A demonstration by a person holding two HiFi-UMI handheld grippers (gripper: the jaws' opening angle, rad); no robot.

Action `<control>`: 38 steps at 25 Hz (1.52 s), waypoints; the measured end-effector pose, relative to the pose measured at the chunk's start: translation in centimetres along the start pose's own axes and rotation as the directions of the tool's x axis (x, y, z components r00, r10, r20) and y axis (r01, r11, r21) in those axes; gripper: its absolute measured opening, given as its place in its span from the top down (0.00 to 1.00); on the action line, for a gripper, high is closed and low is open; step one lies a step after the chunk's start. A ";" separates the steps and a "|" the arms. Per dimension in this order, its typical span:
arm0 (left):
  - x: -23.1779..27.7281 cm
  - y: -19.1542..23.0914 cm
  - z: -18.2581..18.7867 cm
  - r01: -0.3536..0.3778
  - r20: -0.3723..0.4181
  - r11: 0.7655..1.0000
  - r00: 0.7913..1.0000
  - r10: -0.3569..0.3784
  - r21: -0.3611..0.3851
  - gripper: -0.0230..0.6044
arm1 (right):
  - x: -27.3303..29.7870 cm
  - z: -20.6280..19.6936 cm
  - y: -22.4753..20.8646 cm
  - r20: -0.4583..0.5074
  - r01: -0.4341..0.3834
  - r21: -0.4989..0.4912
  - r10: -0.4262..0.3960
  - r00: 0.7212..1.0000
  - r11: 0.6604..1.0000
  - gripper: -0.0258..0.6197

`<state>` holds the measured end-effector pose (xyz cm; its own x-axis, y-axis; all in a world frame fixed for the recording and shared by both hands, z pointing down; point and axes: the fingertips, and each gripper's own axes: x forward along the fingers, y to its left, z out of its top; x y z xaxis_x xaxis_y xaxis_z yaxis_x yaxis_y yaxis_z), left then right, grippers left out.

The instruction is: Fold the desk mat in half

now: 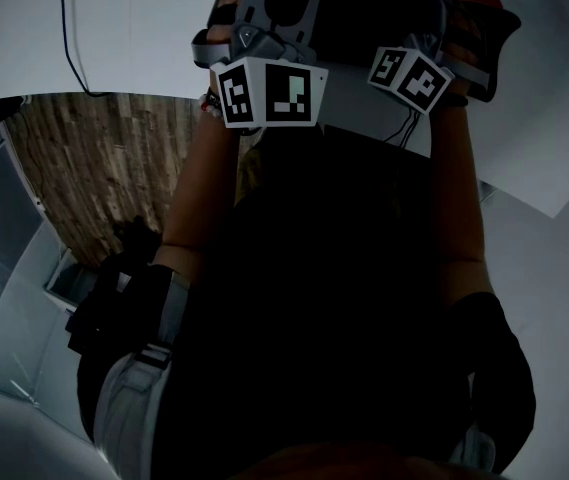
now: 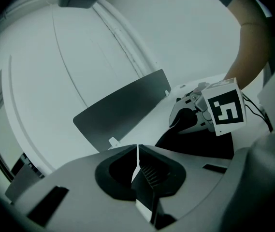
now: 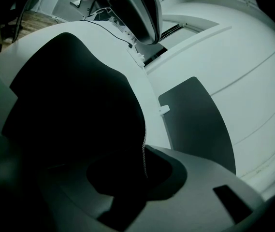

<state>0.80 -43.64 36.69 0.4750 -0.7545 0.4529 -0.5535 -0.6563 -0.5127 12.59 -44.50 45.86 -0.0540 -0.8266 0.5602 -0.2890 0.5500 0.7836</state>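
The black desk mat (image 1: 344, 268) hangs lifted in front of me and fills most of the head view. Both grippers hold its top edge side by side; their marker cubes (image 1: 269, 93) (image 1: 411, 76) show above it. In the left gripper view my left gripper (image 2: 138, 164) is shut on the mat's thin pale edge (image 2: 137, 153), and the right gripper's body (image 2: 200, 115) is close by over the black mat (image 2: 200, 144). In the right gripper view the mat's stitched edge (image 3: 143, 151) stands between the jaws of my right gripper (image 3: 144, 166). Darkness hides whether its pads press on it.
A dark grey flat panel (image 2: 123, 110) (image 3: 197, 124) with small white clips lies on the white table (image 2: 65, 81) beyond the grippers. Wooden floor (image 1: 104, 158) shows at the left of the head view, and a thin cable (image 1: 69, 38) runs over the table there.
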 end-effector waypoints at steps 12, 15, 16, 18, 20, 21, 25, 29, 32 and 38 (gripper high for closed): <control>-0.6 -0.5 0.2 0.025 0.009 1.000 1.000 -0.025 0.015 0.93 | -0.3 0.2 1.1 -0.003 -0.038 -0.038 0.038 0.999 0.999 0.82; -0.6 -0.7 0.1 0.029 0.009 0.999 1.000 -0.029 0.016 0.93 | -0.2 0.1 1.3 -0.020 -0.045 -0.035 0.044 0.999 0.998 0.81; -0.5 -0.7 0.1 0.031 0.008 0.999 0.999 -0.031 0.016 0.93 | -0.1 0.0 1.3 -0.026 -0.043 -0.032 0.043 0.999 0.999 0.80; -0.5 -0.9 0.0 0.035 0.007 0.999 0.999 -0.035 0.014 0.93 | -0.2 0.0 1.3 -0.038 -0.035 -0.024 0.035 0.999 0.999 0.77; -0.4 -1.0 0.1 0.038 0.007 0.999 0.999 -0.038 0.012 0.93 | -0.3 -0.2 1.1 -0.047 -0.022 -0.009 0.022 0.999 1.000 0.73; -0.3 -1.0 0.1 0.039 0.009 0.999 0.999 -0.039 0.012 0.93 | -0.3 -0.3 1.0 -0.052 -0.016 -0.002 0.016 0.999 1.000 0.71; -0.2 -1.1 0.4 0.043 0.014 0.999 0.999 -0.043 0.018 0.93 | -0.5 -0.2 0.7 -0.062 0.018 0.007 -0.017 0.998 1.000 0.71; -0.1 -0.9 0.4 0.042 0.017 0.999 0.999 -0.043 0.022 0.93 | -0.8 -0.2 0.5 -0.073 0.048 0.016 -0.047 0.996 0.999 0.70; -0.1 -0.8 0.5 0.043 0.021 0.999 0.999 -0.044 0.027 0.93 | -0.9 -0.3 0.4 -0.082 0.061 0.033 -0.058 0.995 0.998 0.70; 0.2 -0.6 0.5 0.051 0.023 0.998 0.998 -0.052 0.034 0.93 | -1.1 -0.6 0.4 -0.105 0.071 0.067 -0.064 0.992 0.995 0.69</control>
<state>1.58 -43.34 36.73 0.5184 -0.7196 0.4620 -0.5052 -0.6937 -0.5134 13.06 -43.34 45.70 0.0653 -0.8429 0.5341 -0.3554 0.4804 0.8018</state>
